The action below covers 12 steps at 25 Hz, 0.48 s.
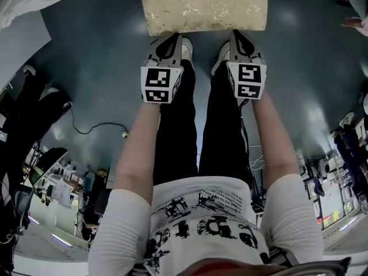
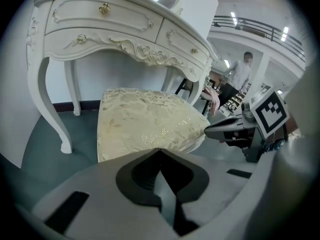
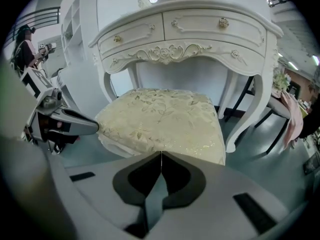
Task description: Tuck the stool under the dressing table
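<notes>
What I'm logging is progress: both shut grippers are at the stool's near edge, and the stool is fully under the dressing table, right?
No: the right gripper view shows the stool mostly out in front of the dressing table. The left gripper and right gripper are indeed shut at its near edge.

Even overhead light is filling the room, and the dark floor is throwing back soft pale patches in the head view. Ceiling strip lights are glaring white in the left gripper view. The stool cushion is glinting along its near edge, while the space under the table is lying in mild shade. Both gripper views are bulging like fisheyes and their corners are going black. Up close, the left gripper and right gripper are blurring softly.
</notes>
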Tool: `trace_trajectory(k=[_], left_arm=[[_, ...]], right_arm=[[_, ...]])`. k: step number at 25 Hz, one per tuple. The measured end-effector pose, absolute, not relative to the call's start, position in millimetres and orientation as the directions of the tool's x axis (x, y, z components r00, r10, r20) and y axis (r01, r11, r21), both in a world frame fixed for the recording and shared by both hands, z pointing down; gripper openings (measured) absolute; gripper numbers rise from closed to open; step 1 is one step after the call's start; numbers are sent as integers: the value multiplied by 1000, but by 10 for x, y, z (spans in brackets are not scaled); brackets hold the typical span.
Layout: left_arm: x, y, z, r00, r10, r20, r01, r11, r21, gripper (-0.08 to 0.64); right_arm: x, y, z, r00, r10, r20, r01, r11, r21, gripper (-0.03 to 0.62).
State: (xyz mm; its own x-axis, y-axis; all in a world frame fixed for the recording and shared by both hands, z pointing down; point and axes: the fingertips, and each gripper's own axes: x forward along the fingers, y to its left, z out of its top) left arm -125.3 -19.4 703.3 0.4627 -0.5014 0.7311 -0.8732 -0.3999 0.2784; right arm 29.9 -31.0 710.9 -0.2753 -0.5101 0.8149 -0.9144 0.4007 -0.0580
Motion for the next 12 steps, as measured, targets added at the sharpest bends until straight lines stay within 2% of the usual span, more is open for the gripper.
trace_trajectory(k=[4, 9, 12], left_arm=[[-1286, -217, 7042, 437, -510, 741, -890, -367, 272, 20], [-1305, -283, 7030, 400, -493, 772, -916, -222, 333, 20], [-1312, -336, 7016, 408, -480, 777, -913, -213, 348, 20]], right_arm=[[290, -363, 7104, -287, -489, 823, -917, 389, -89, 18], [284, -428, 7086, -273, -465, 842, -930, 353, -107, 18], [273, -486, 7079, -255, -464, 848, -936, 340, -95, 18]])
